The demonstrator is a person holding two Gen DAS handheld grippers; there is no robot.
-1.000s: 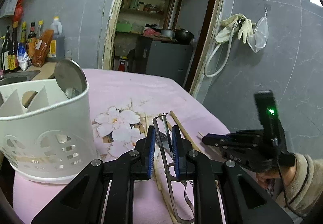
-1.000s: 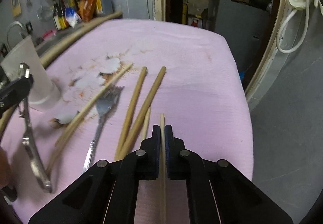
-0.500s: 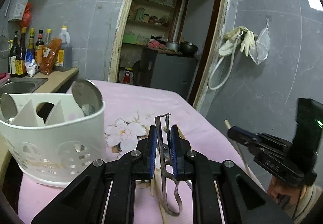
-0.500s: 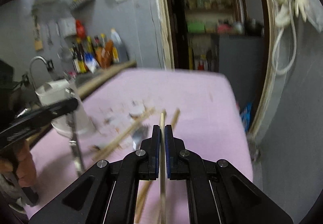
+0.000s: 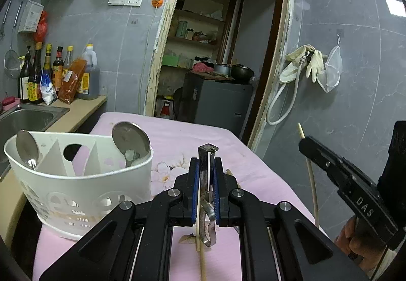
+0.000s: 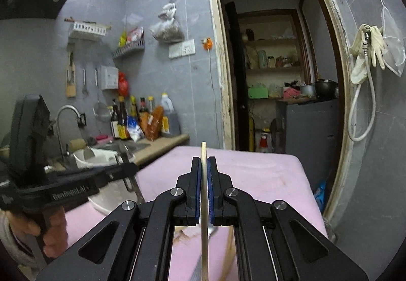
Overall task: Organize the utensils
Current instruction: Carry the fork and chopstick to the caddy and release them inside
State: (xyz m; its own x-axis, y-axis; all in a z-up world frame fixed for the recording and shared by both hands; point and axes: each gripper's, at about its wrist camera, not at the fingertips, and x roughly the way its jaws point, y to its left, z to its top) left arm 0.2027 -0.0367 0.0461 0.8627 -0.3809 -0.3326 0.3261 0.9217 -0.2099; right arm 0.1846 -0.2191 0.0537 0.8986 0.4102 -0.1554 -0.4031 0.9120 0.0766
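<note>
My left gripper [image 5: 206, 167] is shut on a metal peeler [image 5: 205, 179] and holds it upright above the pink tablecloth [image 5: 182, 139], just right of the white utensil holder [image 5: 81, 187]. Two metal spoons [image 5: 130, 140] stand in the holder. My right gripper [image 6: 204, 167] is shut on a pale wooden chopstick [image 6: 204, 205], lifted off the table; it shows at the right of the left wrist view [image 5: 310, 174]. Another chopstick [image 5: 201, 255] lies on the cloth under the left gripper.
A sink [image 5: 25, 118] and counter with sauce bottles [image 5: 45, 73] lie left of the table. An open doorway [image 5: 215, 52] is behind it. A hose and gloves [image 5: 304, 65] hang on the right wall. A fork [image 6: 212, 230] lies under the right gripper.
Both grippers have risen from the table and tilted up. The left one carried the peeler up beside the holder. The right one lifted the chopstick off the cloth.
</note>
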